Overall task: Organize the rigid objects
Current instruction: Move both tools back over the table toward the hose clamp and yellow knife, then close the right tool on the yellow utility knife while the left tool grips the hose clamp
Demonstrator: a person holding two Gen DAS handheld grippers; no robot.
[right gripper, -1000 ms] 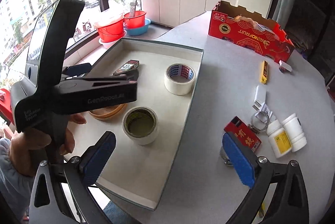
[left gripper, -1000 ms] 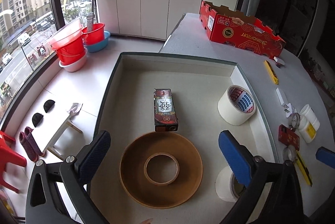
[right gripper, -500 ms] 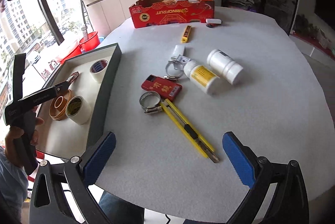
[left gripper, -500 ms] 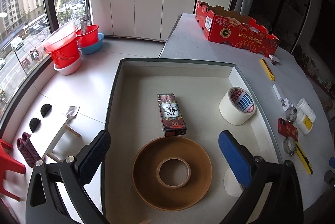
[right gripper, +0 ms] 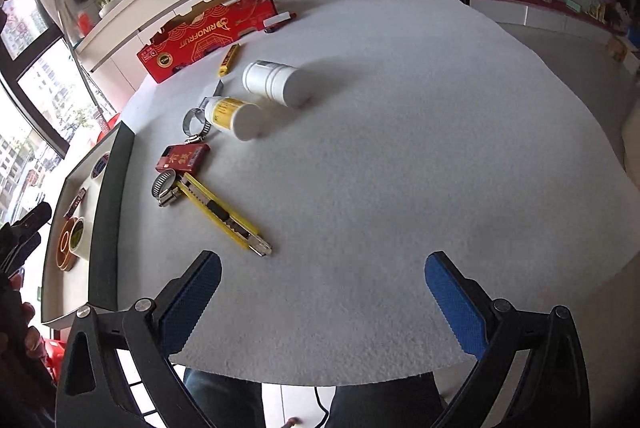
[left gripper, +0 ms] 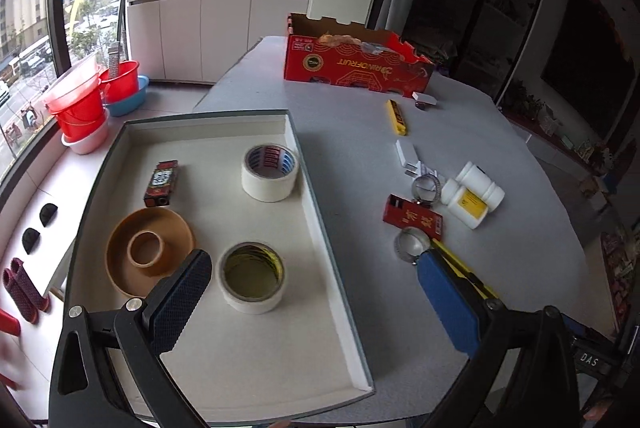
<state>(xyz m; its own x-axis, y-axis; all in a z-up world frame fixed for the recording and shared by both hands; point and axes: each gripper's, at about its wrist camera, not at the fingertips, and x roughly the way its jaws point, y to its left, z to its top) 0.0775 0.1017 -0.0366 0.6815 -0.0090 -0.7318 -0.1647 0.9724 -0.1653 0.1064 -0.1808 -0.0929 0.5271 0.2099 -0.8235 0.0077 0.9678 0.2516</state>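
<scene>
Both grippers, left (left gripper: 316, 292) and right (right gripper: 322, 298), have jaws apart, empty. Tape rolls (left gripper: 270, 172) sit in the tray (left gripper: 320, 204); utility knife (right gripper: 224, 214), hose clamps (right gripper: 164, 185) and two white bottles (right gripper: 276, 82) lie on the bench (right gripper: 400, 156).

**Tray partly filled, loose items on the table**

In the tray (left gripper: 304, 164) lie three tape rolls flat — a white one (left gripper: 270, 172), a yellow-cored one (left gripper: 251, 277), a wide brown one (left gripper: 149, 251) — and a small dark box (left gripper: 161, 183). On the table, close together: a red box (right gripper: 183, 157), two hose clamps (right gripper: 164, 186), a yellow utility knife (right gripper: 224, 216), and two white bottles (right gripper: 276, 82) on their sides.
</scene>
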